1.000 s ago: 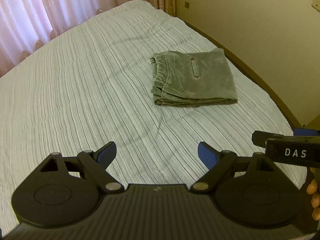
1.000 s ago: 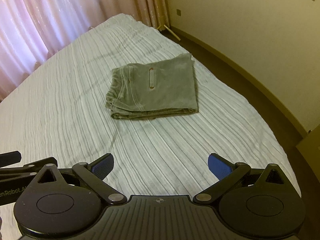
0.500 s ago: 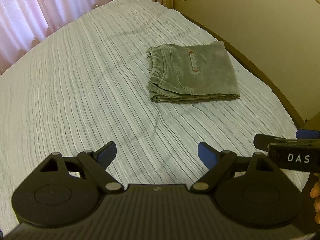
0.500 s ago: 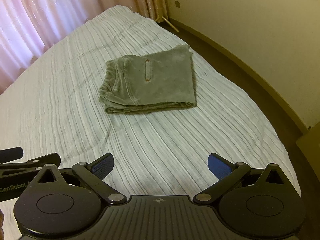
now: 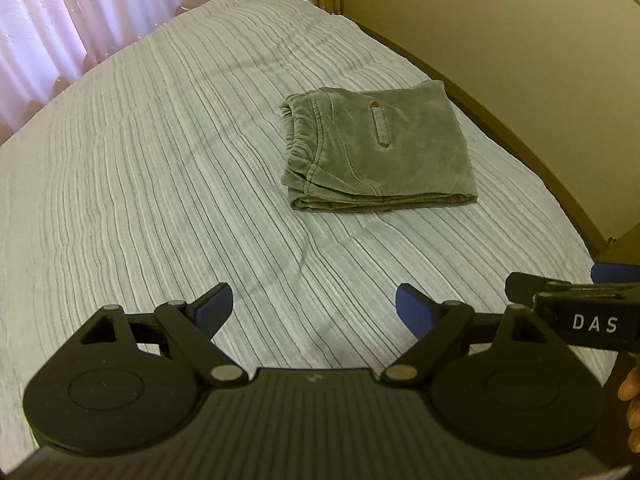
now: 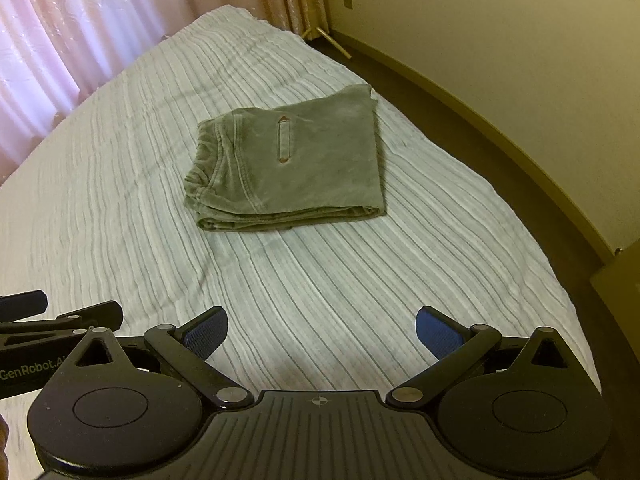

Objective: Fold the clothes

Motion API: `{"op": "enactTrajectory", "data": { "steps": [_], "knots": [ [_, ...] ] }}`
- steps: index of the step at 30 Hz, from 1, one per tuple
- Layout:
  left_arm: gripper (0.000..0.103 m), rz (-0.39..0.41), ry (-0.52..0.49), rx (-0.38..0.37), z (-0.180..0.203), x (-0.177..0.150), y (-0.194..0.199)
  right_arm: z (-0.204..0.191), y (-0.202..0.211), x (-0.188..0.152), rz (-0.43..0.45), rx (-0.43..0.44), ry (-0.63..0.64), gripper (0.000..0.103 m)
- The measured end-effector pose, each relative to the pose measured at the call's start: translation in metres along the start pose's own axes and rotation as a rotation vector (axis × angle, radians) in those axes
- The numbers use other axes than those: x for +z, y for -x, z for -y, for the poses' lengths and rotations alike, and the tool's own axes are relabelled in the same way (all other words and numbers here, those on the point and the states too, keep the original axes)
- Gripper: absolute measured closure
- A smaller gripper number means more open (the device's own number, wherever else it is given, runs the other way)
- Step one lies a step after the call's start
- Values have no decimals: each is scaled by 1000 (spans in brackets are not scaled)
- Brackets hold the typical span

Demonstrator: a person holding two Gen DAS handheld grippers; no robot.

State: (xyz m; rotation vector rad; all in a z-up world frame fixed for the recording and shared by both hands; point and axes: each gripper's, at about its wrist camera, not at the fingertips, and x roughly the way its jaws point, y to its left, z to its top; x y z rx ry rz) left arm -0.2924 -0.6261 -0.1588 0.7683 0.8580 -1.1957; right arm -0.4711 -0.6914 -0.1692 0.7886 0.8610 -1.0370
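Observation:
A grey-green pair of trousers [image 5: 376, 148] lies folded into a flat rectangle on the striped bedspread [image 5: 160, 184], toward the bed's right side. It also shows in the right wrist view [image 6: 288, 164]. My left gripper [image 5: 314, 306] is open and empty, held above the bed well short of the trousers. My right gripper [image 6: 320, 330] is open and empty, also above the bed short of the trousers. Each gripper shows at the edge of the other's view.
Pink curtains [image 6: 80, 28] hang behind the bed's far side. A cream wall [image 6: 500, 32] and a strip of dark floor [image 6: 460, 136] run along the bed's right edge. A wooden corner [image 6: 620, 284] stands at the right.
Both views have shifted over the last second so the folded trousers sit lower in the frame. Both grippers stay open. The trousers have not moved on the bed.

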Motion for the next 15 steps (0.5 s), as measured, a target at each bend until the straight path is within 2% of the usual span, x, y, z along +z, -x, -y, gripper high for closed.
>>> {"op": "enactTrajectory", "data": {
  "steps": [15],
  "knots": [
    [16, 36, 1, -28, -2, 11, 1, -2, 0, 9, 11, -17, -2, 1]
  ]
}}
